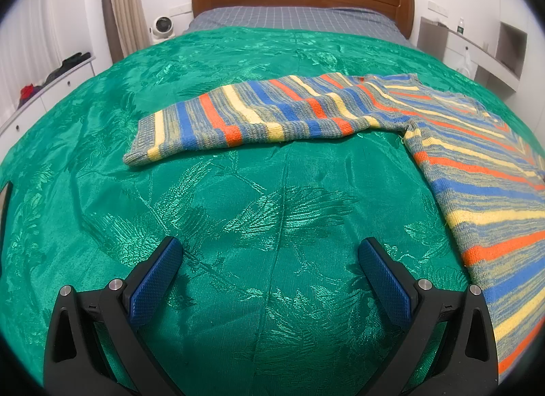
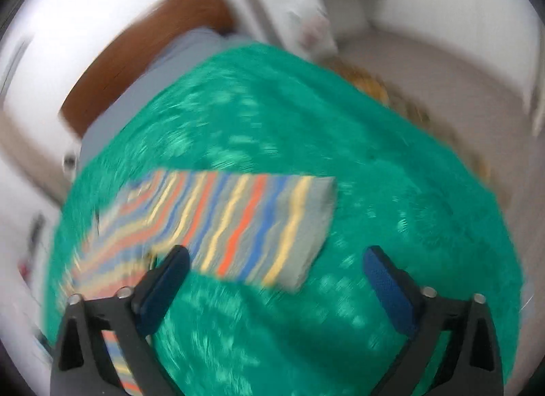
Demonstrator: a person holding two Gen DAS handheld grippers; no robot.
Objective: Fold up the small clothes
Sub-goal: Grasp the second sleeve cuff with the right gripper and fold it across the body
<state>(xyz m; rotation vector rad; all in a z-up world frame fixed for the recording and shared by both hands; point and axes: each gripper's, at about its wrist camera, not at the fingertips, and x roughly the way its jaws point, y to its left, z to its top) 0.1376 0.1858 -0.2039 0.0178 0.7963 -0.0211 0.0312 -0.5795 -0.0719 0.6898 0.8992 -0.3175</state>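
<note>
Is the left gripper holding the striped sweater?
No. The left gripper is open above the bare green bedspread, apart from the striped sweater.

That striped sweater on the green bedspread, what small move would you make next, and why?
Probably bring the left gripper forward to the cuff of the striped sweater, to fold that sleeve across the body. The sleeve lies stretched out flat on the green bedspread, nothing is folded yet, and both grippers' fingers stand open and empty.
</note>
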